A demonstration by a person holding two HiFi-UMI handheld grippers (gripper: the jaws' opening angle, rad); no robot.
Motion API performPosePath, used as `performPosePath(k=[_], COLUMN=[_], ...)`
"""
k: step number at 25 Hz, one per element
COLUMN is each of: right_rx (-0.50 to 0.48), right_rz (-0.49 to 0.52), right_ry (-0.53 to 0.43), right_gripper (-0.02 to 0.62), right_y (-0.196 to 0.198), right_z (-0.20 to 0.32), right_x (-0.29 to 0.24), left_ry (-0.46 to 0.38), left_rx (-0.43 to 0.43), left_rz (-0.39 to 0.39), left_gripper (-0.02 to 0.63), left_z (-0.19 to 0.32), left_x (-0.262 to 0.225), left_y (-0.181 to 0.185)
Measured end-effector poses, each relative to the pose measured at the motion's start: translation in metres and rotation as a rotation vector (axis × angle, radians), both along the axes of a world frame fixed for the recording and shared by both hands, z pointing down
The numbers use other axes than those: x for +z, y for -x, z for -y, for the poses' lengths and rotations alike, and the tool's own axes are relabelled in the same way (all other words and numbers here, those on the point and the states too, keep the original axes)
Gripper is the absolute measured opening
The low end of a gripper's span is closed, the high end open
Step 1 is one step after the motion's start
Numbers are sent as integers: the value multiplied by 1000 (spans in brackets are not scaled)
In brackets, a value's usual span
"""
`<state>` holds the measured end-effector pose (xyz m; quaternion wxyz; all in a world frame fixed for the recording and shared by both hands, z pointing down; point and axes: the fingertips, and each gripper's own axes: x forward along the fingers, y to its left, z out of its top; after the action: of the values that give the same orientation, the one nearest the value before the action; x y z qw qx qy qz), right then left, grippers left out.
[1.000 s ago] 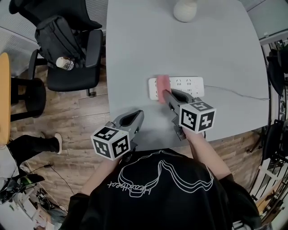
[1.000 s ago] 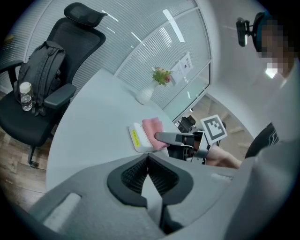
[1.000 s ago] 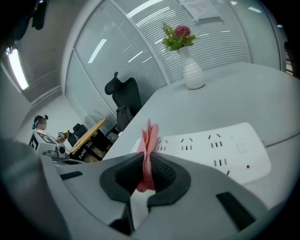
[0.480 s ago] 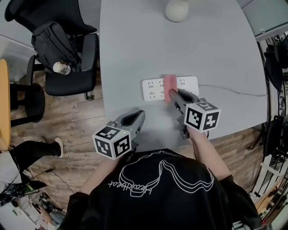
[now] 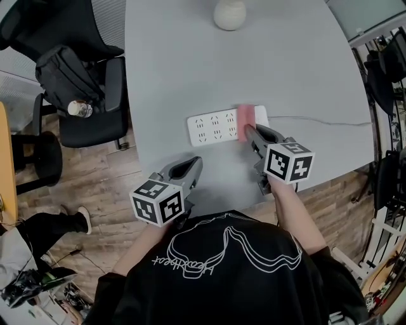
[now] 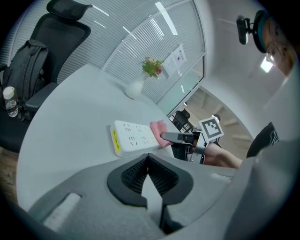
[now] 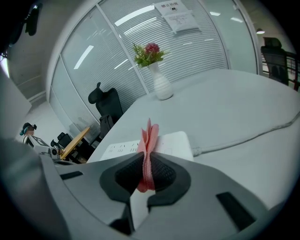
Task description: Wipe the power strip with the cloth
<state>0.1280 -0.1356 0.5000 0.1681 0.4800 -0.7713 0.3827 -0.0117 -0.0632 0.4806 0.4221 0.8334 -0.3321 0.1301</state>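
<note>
Power strip crosswise — cable end rightward, under cloth

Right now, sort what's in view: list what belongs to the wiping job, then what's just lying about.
In the job:
power strip
pink cloth
right tool, clamped on the cloth

Lying about:
vase
office chair
backpack
water bottle
left tool, shut, empty

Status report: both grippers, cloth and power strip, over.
Right gripper shut on pink cloth, on power strip end nearest cable. Left gripper shut, empty, by table edge. Nothing blocks the strip.
</note>
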Motion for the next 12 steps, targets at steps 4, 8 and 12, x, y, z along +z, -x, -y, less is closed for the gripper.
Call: performPosePath(k=[4, 8, 12], right_rx=[44, 84, 116], right_rz=[-9, -16, -26], right_ry=[0, -3, -8], right_gripper=[38, 39, 38], right_y=[-20, -40, -56], right_z=[-1, -3, -6], right_x=[-1, 0, -1], left_ry=[-3, -2, -2], left_rx=[26, 42, 48], left_rz=[-2, 2, 1], left_gripper=[12, 12, 12], left_z=[1, -1, -3], left_x=[-2, -1, -1], left_y=[-9, -15, -20])
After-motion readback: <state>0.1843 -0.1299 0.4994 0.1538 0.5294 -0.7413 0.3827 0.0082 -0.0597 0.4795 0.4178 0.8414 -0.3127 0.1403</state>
